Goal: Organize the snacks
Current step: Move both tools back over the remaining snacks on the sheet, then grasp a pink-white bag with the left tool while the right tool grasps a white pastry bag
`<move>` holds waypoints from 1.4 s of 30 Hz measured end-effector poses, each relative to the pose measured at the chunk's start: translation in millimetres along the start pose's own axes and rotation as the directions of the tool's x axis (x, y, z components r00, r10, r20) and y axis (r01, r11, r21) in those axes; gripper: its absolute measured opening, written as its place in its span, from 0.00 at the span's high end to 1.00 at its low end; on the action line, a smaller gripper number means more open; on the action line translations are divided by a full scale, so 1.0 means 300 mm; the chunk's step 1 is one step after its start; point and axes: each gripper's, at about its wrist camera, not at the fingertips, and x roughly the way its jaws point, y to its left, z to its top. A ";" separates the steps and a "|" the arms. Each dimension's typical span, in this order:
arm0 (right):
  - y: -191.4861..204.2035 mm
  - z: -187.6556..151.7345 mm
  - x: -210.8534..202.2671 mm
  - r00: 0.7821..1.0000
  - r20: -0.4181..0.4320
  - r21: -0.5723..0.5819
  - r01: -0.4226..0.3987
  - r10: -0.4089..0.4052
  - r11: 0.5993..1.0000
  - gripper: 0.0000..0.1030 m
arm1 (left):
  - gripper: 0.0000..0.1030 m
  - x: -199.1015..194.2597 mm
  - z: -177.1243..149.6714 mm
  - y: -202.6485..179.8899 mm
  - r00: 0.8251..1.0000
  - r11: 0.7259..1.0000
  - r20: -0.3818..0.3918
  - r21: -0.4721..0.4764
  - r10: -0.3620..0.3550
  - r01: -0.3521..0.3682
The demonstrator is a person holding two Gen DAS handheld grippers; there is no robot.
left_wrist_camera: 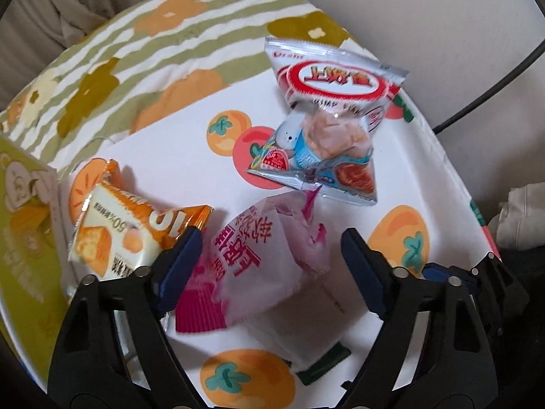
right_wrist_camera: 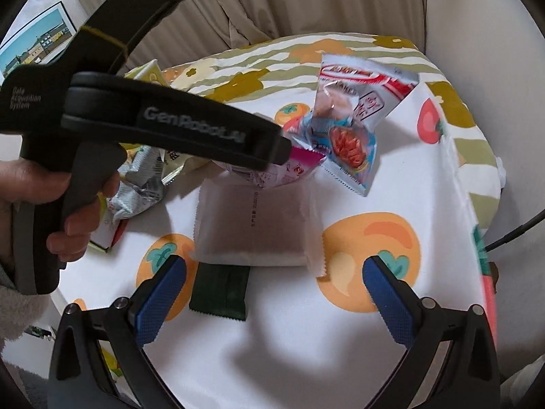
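Gaping wide, the left gripper point(left_wrist_camera: 269, 255) has a pink-and-white snack pouch point(left_wrist_camera: 259, 269) lying between its fingers, grasping nothing; an orange cake packet point(left_wrist_camera: 136, 235) sits just left of its left finger, and a shrimp cracker bag point(left_wrist_camera: 327, 119) lies ahead. Equally released, the right gripper point(right_wrist_camera: 274, 293) hovers with a frosted white packet point(right_wrist_camera: 255, 225) ahead between its fingers and a dark green packet point(right_wrist_camera: 219, 293) just beside the left one.

On the bench point(right_wrist_camera: 272, 358) the flat sachet point(right_wrist_camera: 255, 228) lies at the middle, a small dark packet point(right_wrist_camera: 220, 293) just before it. The shrimp-cracker bag point(right_wrist_camera: 347, 126) stands behind, seemingly propped up. A cake packet point(left_wrist_camera: 126, 238) lies left, beside a box point(left_wrist_camera: 27, 238).
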 end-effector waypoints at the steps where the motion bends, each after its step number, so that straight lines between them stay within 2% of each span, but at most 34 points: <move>1: 0.004 0.002 0.014 1.000 -0.001 0.002 0.005 -0.005 1.000 0.00 | 0.36 0.012 0.002 0.007 1.000 1.000 -0.013 0.001 -0.006 0.006; 3: 0.012 0.008 0.036 1.000 0.001 0.003 0.015 -0.015 1.000 0.00 | 0.44 0.033 -0.001 0.024 0.999 1.000 -0.032 -0.003 -0.031 0.031; 8: 0.040 0.034 0.082 0.999 0.001 -0.014 0.048 -0.048 0.999 0.00 | 0.53 0.042 0.001 0.038 0.999 0.999 -0.034 0.028 -0.037 0.038; 13: 0.061 0.057 0.134 0.998 -0.019 -0.042 0.067 -0.067 0.997 0.00 | 0.56 0.031 0.007 0.070 0.998 0.998 -0.027 0.007 -0.065 0.065; 27: 0.099 0.085 0.218 0.995 -0.073 -0.080 0.059 -0.065 0.995 0.00 | 0.58 0.000 -0.013 0.137 0.997 0.996 -0.006 -0.050 -0.080 0.079; 29: 0.101 0.085 0.229 0.995 -0.076 -0.077 0.052 -0.058 0.996 0.12 | 0.58 -0.004 -0.023 0.144 0.997 0.995 -0.006 -0.058 -0.077 0.076; 34: 0.104 0.094 0.212 0.996 -0.058 -0.091 0.069 -0.074 0.993 0.29 | 0.58 -0.013 -0.037 0.158 0.997 0.994 0.002 -0.081 -0.077 0.077; 42: 0.094 0.096 0.153 0.997 -0.041 -0.075 0.056 -0.059 0.996 0.32 | 0.67 -0.074 -0.037 0.136 0.997 0.993 0.040 -0.096 -0.072 0.075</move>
